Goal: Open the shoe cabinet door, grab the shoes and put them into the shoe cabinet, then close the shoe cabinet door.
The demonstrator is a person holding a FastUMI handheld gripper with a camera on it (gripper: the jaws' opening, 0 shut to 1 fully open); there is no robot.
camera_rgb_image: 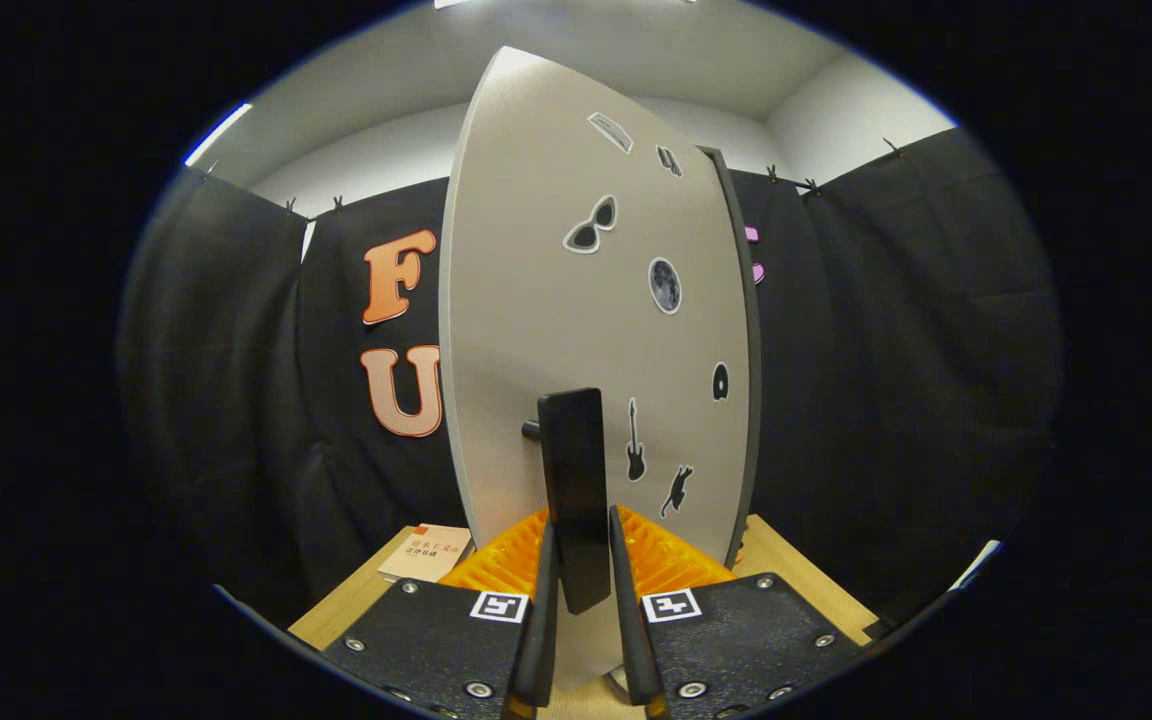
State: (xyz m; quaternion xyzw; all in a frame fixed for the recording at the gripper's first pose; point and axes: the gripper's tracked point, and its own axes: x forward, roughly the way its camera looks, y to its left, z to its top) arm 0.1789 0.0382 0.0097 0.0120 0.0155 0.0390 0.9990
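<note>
Gripper (583, 560) fingers clamp one handle (574, 480) on one sticker-covered door (536, 300).

A small booklet (426, 553) lies on the wooden table (336, 610), with black cloth (896, 380) hanging behind.

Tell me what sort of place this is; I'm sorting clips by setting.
Likely a staged recording booth, not a home: black cloth is clipped up as walls, a sticker-covered cabinet door stands on a wooden table, and the gripper is shut on its black handle.
</note>
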